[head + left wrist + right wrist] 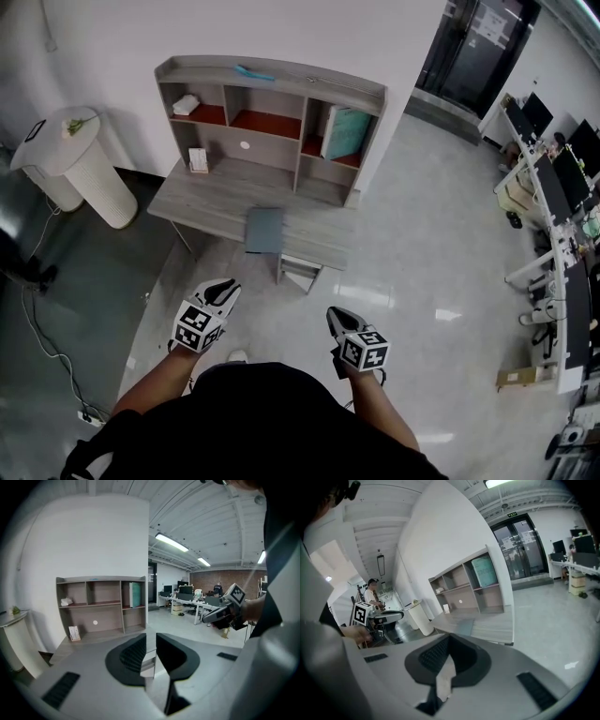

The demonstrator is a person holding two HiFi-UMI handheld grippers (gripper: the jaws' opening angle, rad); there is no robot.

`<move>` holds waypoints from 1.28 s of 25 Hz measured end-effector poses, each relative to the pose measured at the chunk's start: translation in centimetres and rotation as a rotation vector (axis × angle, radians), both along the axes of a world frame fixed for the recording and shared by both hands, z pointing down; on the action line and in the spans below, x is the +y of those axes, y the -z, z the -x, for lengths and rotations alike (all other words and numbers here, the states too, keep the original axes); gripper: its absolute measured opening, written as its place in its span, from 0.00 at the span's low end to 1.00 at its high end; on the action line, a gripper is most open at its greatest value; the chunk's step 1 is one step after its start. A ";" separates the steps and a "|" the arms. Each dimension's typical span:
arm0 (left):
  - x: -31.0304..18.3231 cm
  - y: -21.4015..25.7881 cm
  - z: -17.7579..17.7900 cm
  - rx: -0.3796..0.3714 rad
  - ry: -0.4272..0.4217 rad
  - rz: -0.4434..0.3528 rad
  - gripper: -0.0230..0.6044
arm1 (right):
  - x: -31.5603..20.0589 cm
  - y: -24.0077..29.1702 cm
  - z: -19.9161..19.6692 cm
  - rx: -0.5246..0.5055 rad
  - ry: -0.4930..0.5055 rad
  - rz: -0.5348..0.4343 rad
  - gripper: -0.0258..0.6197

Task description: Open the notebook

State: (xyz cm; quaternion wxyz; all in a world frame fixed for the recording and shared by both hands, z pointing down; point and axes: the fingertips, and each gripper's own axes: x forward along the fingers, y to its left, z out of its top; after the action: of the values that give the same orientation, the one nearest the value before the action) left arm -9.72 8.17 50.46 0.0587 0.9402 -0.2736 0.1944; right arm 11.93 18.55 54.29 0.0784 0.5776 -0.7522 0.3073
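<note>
Approach step: closed notebook (264, 231) lies at the desk's (206, 202) near edge, 12 o'clock, well apart from left gripper (223, 289) (7 o'clock, jaws slightly parted, empty) and right gripper (336, 316) (5 o'clock, jaws together, empty); next likely: close in, catch the cover edge

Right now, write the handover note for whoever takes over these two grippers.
Left gripper: jaws slightly apart, nothing between them, held well short of the desk.
Right gripper: jaws together, empty, also short of the desk.
Notebook: lies closed and flat near the desk's front edge, below the shelf unit.
Done: nothing yet; the notebook is untouched.
Left: step up to the desk, catch the cover, and probably steady the notebook with the other gripper while folding it open.
</note>
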 end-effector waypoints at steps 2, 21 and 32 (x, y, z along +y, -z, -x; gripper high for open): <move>0.3 -0.3 0.3 0.000 0.005 0.006 0.15 | 0.1 -0.3 0.2 0.002 0.008 0.008 0.04; -4.5 -2.3 1.1 0.029 0.018 0.039 0.15 | -3.7 -1.6 0.8 0.026 -0.001 0.057 0.04; -11.0 -3.8 1.6 0.016 -0.008 0.073 0.15 | -9.5 -2.2 2.1 0.017 -0.021 0.077 0.04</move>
State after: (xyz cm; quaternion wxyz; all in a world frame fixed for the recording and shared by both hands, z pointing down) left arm -11.36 -2.83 54.24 0.0944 0.9401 -0.2619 0.1968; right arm 9.85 9.09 56.49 0.1040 0.5845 -0.7330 0.3321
